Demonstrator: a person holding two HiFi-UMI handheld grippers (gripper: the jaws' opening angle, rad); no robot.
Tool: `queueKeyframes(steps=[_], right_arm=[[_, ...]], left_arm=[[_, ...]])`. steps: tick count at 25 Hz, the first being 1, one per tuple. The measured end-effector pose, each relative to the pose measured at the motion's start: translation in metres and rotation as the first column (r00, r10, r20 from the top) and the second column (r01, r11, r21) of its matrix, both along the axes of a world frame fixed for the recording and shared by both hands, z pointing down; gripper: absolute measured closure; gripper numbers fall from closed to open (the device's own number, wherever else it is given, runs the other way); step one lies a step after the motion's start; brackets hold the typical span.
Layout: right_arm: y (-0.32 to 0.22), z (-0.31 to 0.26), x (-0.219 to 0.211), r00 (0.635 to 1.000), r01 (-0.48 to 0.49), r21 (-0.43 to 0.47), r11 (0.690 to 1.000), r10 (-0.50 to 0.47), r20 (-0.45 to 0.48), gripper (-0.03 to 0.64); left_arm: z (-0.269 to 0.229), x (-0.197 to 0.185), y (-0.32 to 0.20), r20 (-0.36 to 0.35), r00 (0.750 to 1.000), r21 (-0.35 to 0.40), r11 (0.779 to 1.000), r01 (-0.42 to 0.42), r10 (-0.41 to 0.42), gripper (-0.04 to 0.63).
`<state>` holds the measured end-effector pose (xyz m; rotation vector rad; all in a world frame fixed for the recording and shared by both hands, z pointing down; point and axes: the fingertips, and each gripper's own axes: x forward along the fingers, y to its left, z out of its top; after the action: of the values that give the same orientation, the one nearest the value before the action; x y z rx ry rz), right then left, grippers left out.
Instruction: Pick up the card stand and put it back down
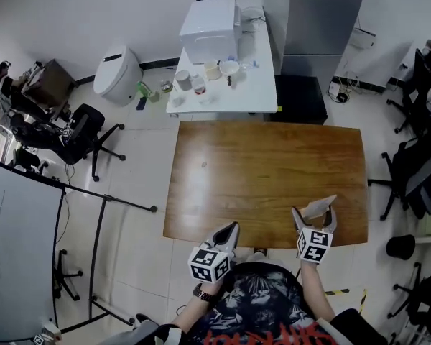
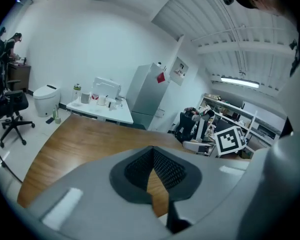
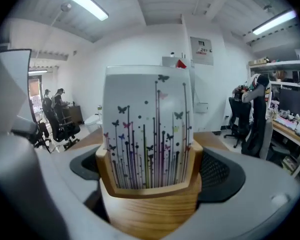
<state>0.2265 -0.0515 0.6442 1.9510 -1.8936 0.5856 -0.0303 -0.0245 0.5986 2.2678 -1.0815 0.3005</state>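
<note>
The card stand (image 3: pixel 150 194) is a rounded wooden block that holds a white card (image 3: pixel 147 124) printed with butterflies and coloured stems. It fills the space between the fingers of my right gripper (image 3: pixel 150 184), whose jaws stand wide and press on its two sides. In the head view the card stand (image 1: pixel 318 208) and my right gripper (image 1: pixel 314 220) are at the front right of the wooden table (image 1: pixel 266 171). I cannot tell whether the stand rests on the table. My left gripper (image 1: pixel 230 230) is shut and empty at the table's front edge, its fingertips touching.
A white side table (image 1: pixel 226 85) with a white box, cups and small items stands beyond the wooden table. A grey cabinet (image 1: pixel 320 20) is at the back right. Office chairs (image 1: pixel 82 131) stand to the left and right. The table's front edge runs just ahead of both grippers.
</note>
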Motion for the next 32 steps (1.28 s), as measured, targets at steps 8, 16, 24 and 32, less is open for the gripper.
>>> queueKeyframes(steps=[8,16,24,32], right_arm=[[-0.023,-0.09,-0.033,1.0,-0.01,0.164,0.986,0.014,-0.02,0.061],[-0.028,-0.13,-0.038,0.998,-0.027,0.224,0.974,0.038,-0.044,0.061],[-0.025,-0.127,-0.048,1.0,-0.003,0.227,0.974,0.01,-0.03,0.061],[-0.039,-0.107,-0.098,0.988,0.148,0.221,0.964,-0.153,0.009,0.061]], left_arm=[[-0.03,-0.037,-0.029,-0.086,0.996,0.089,0.996,0.018,-0.01,0.597],[-0.037,-0.063,-0.032,-0.125,0.991,0.114,0.992,0.051,-0.037,0.598],[-0.02,-0.066,-0.029,-0.078,0.996,0.062,0.997,0.046,-0.042,0.598],[-0.011,-0.07,-0.017,-0.048,0.995,0.011,0.996,0.092,-0.091,0.597]])
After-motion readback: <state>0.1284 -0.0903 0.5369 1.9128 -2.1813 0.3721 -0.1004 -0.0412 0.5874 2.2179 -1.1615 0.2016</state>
